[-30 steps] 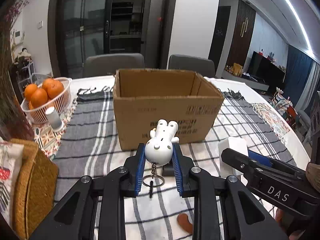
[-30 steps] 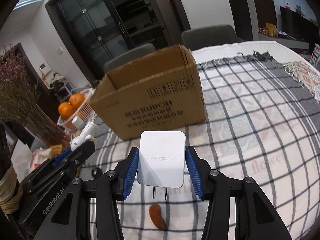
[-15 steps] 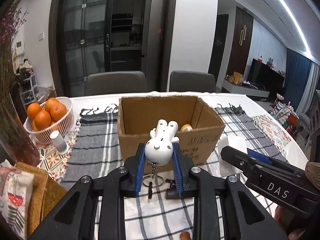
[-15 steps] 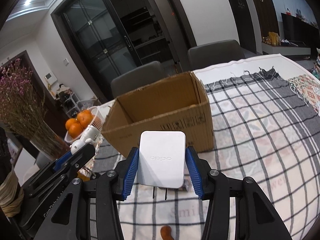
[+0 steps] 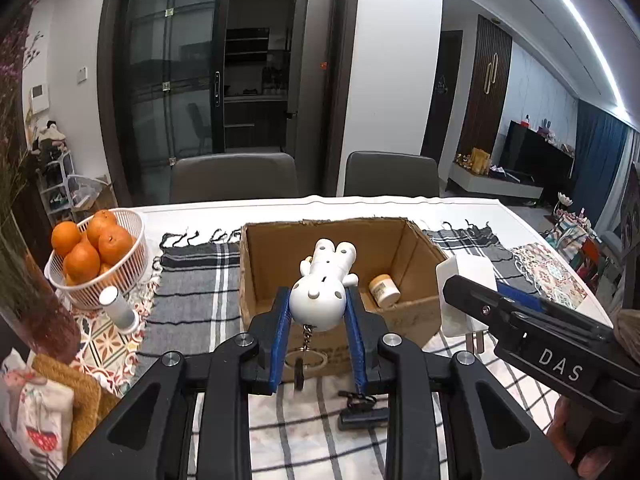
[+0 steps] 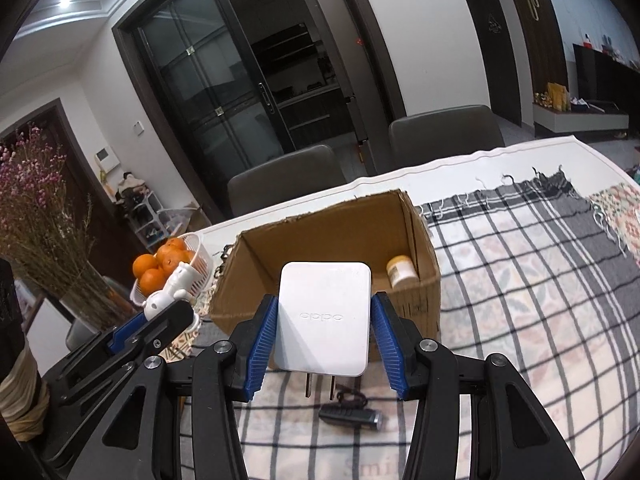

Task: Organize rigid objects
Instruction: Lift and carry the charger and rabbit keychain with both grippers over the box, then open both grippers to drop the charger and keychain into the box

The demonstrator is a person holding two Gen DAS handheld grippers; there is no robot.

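One box (image 5: pixel 340 312), two chairs (image 5: pixel 234 176), five oranges (image 5: pixel 82 260)

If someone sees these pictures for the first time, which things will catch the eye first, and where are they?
First, the white figurine keychain clamped in the left gripper and the white OPPO charger clamped in the right gripper, both raised just in front of the open cardboard box. A small jar lies inside the box, in its right corner. At the table's left stands a white basket of oranges.
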